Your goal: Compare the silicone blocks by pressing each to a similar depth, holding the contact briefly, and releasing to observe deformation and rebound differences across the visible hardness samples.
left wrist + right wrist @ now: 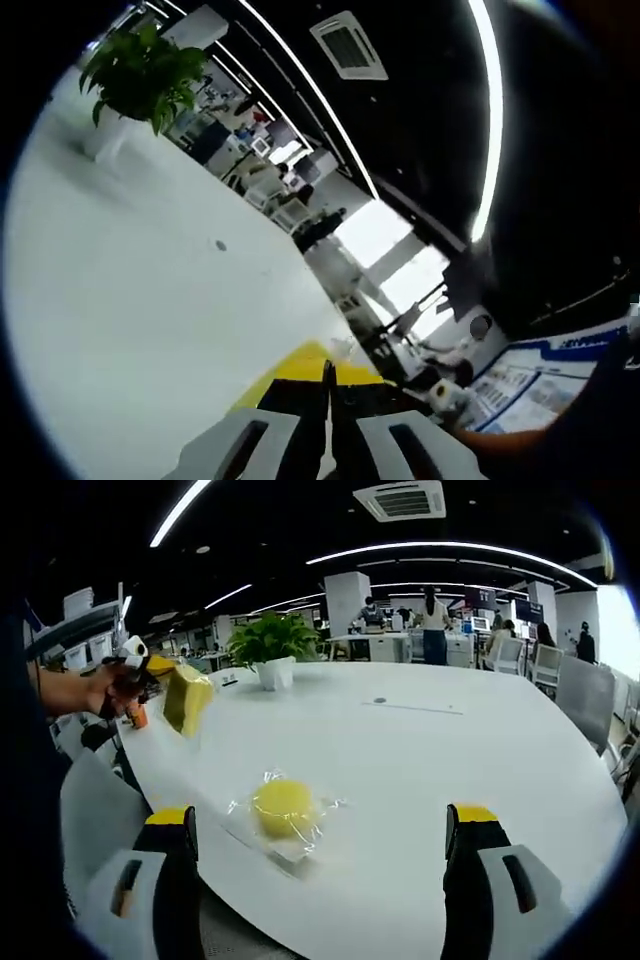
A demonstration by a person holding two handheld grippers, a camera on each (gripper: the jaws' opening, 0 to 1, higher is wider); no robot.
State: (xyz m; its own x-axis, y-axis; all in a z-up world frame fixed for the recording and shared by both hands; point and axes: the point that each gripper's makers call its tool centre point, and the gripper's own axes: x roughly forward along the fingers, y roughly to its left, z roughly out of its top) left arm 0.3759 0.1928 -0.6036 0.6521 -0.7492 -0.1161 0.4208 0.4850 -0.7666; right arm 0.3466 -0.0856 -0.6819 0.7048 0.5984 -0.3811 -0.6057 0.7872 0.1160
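Note:
A round yellow silicone block (283,808) lies in a clear plastic wrap on the white table (450,740), close to the near edge. My right gripper (322,822) stands wide open just in front of it, one yellow-tipped jaw on each side, touching nothing. In the right gripper view a hand holds my left gripper (150,672) up at the left, above the table's edge, shut on a squarish yellow block (187,698). In the left gripper view my left gripper (327,378) has its jaws pressed together with that yellow block (300,365) showing past the tips.
A potted green plant (270,642) (140,75) stands at the table's far side. A small dark spot (379,700) marks the tabletop. Office desks, chairs (585,695) and standing people (433,625) lie beyond the table. A sleeve (25,780) is at the left.

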